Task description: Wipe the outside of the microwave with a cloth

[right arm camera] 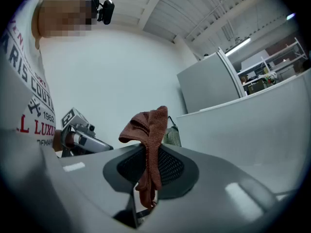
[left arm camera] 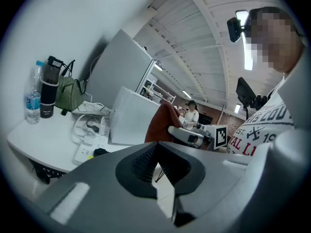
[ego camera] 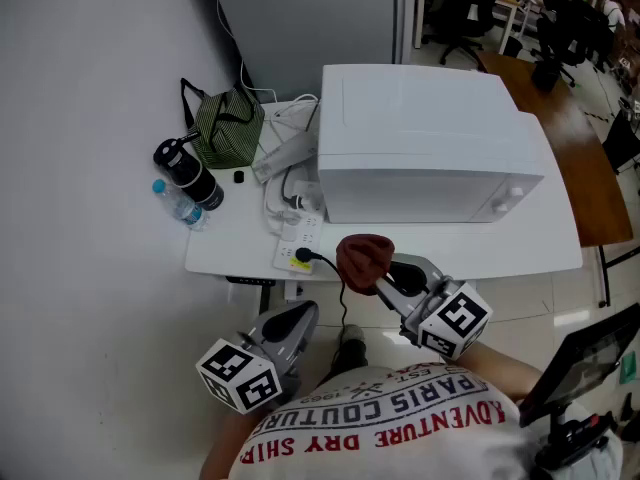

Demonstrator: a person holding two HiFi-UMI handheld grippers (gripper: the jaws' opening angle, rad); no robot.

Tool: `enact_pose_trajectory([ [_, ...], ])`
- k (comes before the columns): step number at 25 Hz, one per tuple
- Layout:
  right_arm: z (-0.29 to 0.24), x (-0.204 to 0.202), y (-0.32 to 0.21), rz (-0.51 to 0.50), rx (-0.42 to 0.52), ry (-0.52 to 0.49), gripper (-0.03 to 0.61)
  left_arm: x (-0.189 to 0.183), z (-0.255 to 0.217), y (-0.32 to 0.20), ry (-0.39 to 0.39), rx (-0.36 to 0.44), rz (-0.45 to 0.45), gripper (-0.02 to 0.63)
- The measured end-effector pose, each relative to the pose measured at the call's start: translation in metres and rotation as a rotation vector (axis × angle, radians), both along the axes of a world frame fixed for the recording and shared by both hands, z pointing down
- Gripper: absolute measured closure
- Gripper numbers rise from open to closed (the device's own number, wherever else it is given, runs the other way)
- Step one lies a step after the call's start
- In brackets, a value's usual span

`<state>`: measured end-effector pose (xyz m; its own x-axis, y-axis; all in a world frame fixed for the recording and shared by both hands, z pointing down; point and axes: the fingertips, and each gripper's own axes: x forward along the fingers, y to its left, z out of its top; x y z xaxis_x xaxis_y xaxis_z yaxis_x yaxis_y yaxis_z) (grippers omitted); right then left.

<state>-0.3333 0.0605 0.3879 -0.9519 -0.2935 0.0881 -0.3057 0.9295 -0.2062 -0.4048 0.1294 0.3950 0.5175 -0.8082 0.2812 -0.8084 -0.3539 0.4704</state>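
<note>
Printed T-shirt [ego camera: 400, 413]: the wearer's chest, lowest in the head view, directly under both tools.
Left gripper [ego camera: 296, 320]: low at the wearer's left, short of the table edge. Its own view [left arm camera: 156, 165] shows the jaws closed together with nothing between them.
Right gripper [ego camera: 384, 274]: raised in front of the table, clenched on the cloth. Its own view [right arm camera: 147, 181] shows fabric pinched between the jaws.
Cloth [ego camera: 364, 256]: rust-brown terry, bunched above the jaws with a tail hanging through them [right arm camera: 148, 130]. It sits just off the table's near edge and does not touch the microwave.
Microwave [ego camera: 430, 133]: white, door shut, on the right part of the white table [ego camera: 225, 243].
Left of the microwave: white power strip [ego camera: 297, 248] with a black plug, loose white cables [ego camera: 290, 118], green striped bag [ego camera: 228, 128], black flask [ego camera: 188, 173], water bottle [ego camera: 180, 204].
Step in hand: judged as the approach, with the cloth gripped and no surface wiped yet.
Next move calls for: carrying the cloth forward onto the near face or top and pressing the bunched part flat before stroking. The left side needs care, as strip and cables lie close against it.
</note>
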Motion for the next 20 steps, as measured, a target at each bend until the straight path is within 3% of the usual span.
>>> enact_pose_trajectory([
  [3,0.014,-0.022,-0.018,0.005,0.020,0.006,0.532,-0.019,0.004,-0.012,0.002,-0.006,-0.016,0.607],
  [12,0.086,-0.074,-0.076,0.032,0.144,0.160,0.532,-0.055,0.022,-0.037,-0.004,-0.050,-0.052,0.607],
  [20,0.120,-0.079,-0.115,0.107,0.217,0.242,0.532,-0.059,0.022,-0.059,-0.031,-0.068,-0.042,0.607],
])
